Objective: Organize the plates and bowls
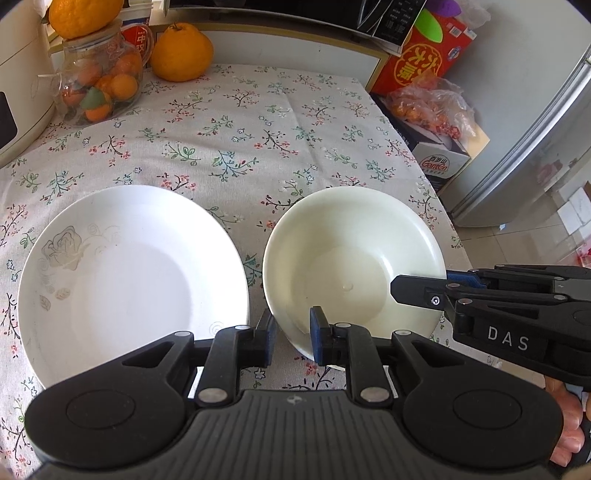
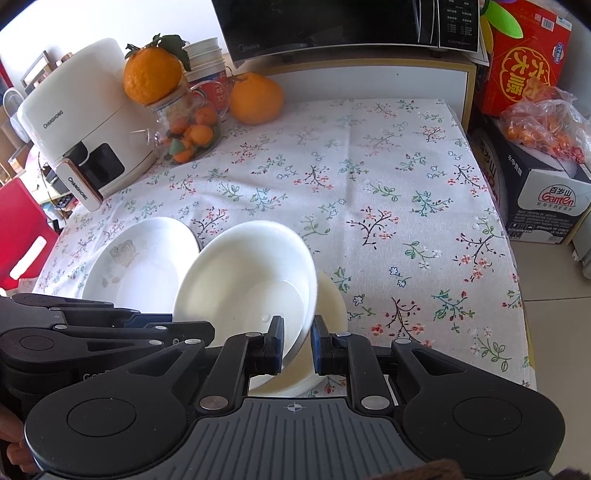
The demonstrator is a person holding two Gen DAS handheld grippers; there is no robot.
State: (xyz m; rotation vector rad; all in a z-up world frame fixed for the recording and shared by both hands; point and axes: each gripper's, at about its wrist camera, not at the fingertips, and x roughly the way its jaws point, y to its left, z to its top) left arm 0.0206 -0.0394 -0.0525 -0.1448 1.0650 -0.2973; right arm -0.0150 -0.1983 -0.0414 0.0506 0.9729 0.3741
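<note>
Both tongs are down at the near edge of the counter [image 1: 258, 122], over its floral cloth. The left tongs [image 1: 291, 338] straddle the near rim of the cream bowl [image 1: 351, 258], one blue pad outside the wall and one inside. There looks to be a sliver of space at the pads, so I'd call them parted around the rim rather than clamped, though the view there is tight.

The right tongs [image 2: 297, 345] come in from the other side and pinch the bowl's rim [image 2: 243, 291] between the pads, gripping it. From the right wrist view the bowl sits tilted, its far edge lifted toward the plate. A second cream rim peeks out beneath it on the right, possibly another bowl nested under it; I can't be sure.

Just to the left lies the white plate [image 1: 129, 269], flat on the cloth, with a faint grey rose printed on its rim. Plate and bowl are just beside each other, nearly touching.

At the back of the counter stand a glass jar of small oranges [image 1: 98, 81] with a large orange [image 1: 79, 16] on its lid, another large orange [image 1: 181, 51] beside it, and a white appliance [image 2: 81, 125] in the left corner.
</note>
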